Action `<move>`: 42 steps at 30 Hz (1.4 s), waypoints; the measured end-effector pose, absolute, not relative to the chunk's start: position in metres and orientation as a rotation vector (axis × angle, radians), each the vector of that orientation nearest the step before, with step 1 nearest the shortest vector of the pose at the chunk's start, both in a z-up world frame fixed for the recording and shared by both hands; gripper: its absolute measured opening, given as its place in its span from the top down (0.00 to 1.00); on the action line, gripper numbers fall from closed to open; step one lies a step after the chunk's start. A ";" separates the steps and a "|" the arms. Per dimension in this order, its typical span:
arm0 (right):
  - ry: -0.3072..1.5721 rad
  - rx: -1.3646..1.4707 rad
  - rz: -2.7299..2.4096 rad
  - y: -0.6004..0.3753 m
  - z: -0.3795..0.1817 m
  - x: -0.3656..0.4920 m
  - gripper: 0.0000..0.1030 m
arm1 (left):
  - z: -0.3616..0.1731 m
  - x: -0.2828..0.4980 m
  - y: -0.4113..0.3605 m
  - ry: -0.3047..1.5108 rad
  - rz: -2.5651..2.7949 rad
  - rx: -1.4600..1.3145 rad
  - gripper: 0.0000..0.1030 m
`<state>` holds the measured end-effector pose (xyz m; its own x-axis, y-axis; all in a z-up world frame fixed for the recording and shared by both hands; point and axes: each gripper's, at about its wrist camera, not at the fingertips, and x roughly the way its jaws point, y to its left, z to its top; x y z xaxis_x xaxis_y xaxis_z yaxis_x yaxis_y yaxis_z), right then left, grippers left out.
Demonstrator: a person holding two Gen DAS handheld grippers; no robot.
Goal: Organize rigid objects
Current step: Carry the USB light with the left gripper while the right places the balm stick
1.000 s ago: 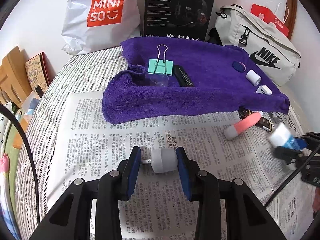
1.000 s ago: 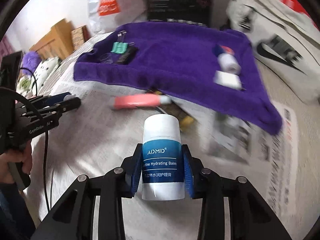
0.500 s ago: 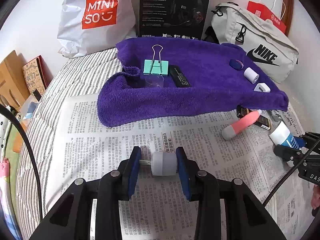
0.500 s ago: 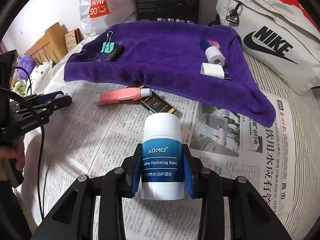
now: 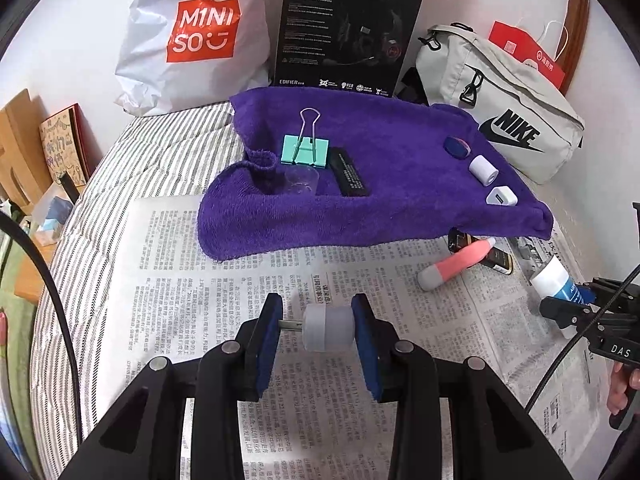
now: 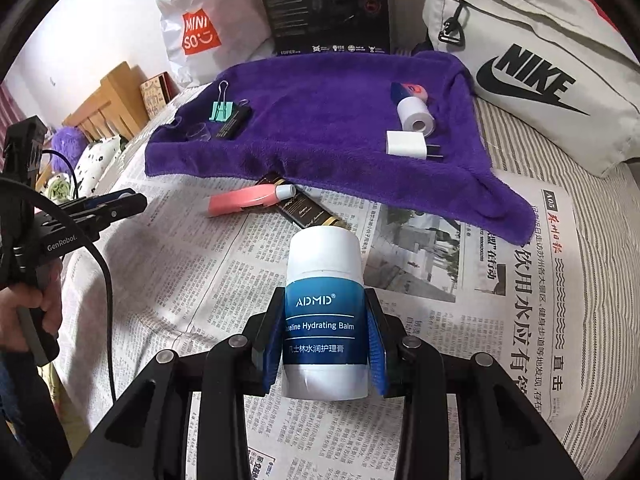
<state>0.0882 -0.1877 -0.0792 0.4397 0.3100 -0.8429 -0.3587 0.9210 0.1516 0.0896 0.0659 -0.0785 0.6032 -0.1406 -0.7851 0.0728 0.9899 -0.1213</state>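
My left gripper (image 5: 318,330) is shut on a small grey cylinder with a metal pin (image 5: 327,328), held above the newspaper (image 5: 200,300). My right gripper (image 6: 324,344) is shut on a white and blue ADMD balm tube (image 6: 325,312), also over the newspaper; it shows at the right of the left wrist view (image 5: 554,280). A purple towel (image 5: 400,184) holds a teal binder clip (image 5: 306,151), a clear cup (image 5: 302,180), a black bar (image 5: 347,172), a blue-pink item (image 5: 456,147), a white roll (image 5: 483,170) and a white charger (image 5: 501,196). A pink tube (image 5: 454,266) and a black-gold box (image 6: 310,210) lie in front.
A Miniso bag (image 5: 196,36), a black headset box (image 5: 348,28) and a grey Nike bag (image 5: 508,120) stand behind the towel. Striped bedding (image 5: 92,232) lies under the newspaper. Wooden furniture (image 5: 20,148) is at the left.
Both grippers have pulled back and steadied, still holding their objects. The right wrist view has swung to face the towel squarely.
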 end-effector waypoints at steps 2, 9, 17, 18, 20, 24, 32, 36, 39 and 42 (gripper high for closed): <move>1.034 -0.048 0.417 -0.189 -0.078 0.089 0.65 | -0.076 0.090 0.064 0.915 -0.124 -0.075 0.67; 1.033 -0.027 0.430 -0.190 -0.075 0.090 0.65 | -0.068 0.092 0.062 0.910 -0.134 -0.077 0.67; 1.030 -0.018 0.430 -0.188 -0.069 0.095 0.65 | -0.055 0.096 0.061 0.900 -0.146 -0.077 0.67; 1.029 -0.017 0.430 -0.188 -0.068 0.096 0.65 | -0.053 0.097 0.061 0.900 -0.146 -0.076 0.67; 1.026 -0.013 0.432 -0.188 -0.064 0.099 0.65 | -0.050 0.099 0.060 0.899 -0.149 -0.073 0.67; 1.022 -0.011 0.427 -0.189 -0.057 0.107 0.65 | -0.044 0.106 0.056 0.894 -0.165 -0.076 0.67; 1.014 -0.004 0.426 -0.188 -0.045 0.131 0.65 | -0.032 0.123 0.054 0.888 -0.174 -0.074 0.67; 1.015 0.002 0.424 -0.183 -0.042 0.152 0.65 | -0.029 0.132 0.056 0.886 -0.172 -0.074 0.67; 1.013 -0.004 0.411 -0.180 -0.041 0.171 0.65 | -0.028 0.143 0.060 0.885 -0.170 -0.082 0.67; 1.008 0.004 0.401 -0.176 -0.040 0.191 0.65 | -0.029 0.151 0.062 0.885 -0.169 -0.080 0.67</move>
